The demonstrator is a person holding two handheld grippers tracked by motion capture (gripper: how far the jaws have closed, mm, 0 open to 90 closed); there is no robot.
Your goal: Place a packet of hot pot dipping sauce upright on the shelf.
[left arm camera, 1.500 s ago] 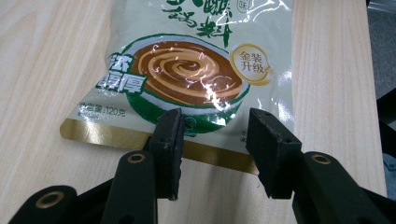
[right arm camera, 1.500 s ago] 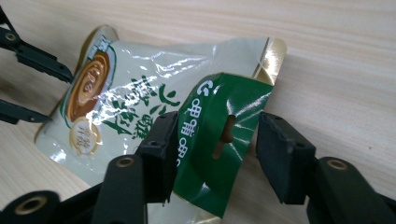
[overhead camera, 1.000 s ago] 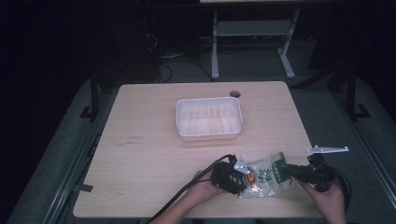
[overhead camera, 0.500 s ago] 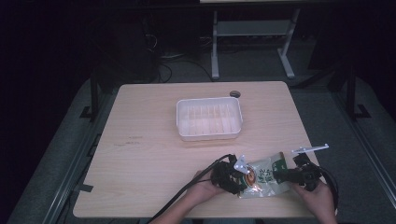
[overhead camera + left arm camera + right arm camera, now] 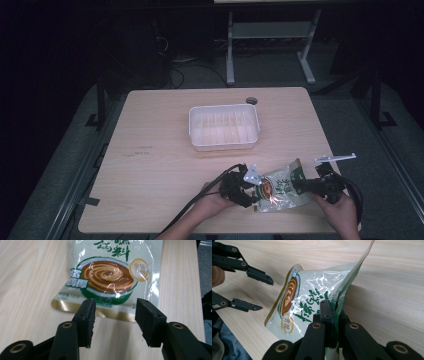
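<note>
A green and white sauce bag (image 5: 282,192) with a brown swirl picture lies near the table's front edge. My right gripper (image 5: 300,187) is shut on its right end; in the right gripper view the jaws (image 5: 333,312) have just closed on the bag's edge (image 5: 312,297) and tilt it up. My left gripper (image 5: 251,194) is at the bag's left end. Its jaws have just been opening and now stand open (image 5: 115,312), with the bag's gold bottom seam (image 5: 110,272) just beyond the tips and nothing between the pads. The left gripper (image 5: 266,295) also appears open in the right gripper view.
A white plastic tray (image 5: 225,146) sits mid-table, beyond the bag. A round cable hole (image 5: 251,100) is at the table's far edge. Both hands work close to the front edge (image 5: 200,231). A metal stand (image 5: 270,35) is on the floor behind.
The right gripper has shifted a little left onto the bag's right end. The left hand has stayed where it was.
</note>
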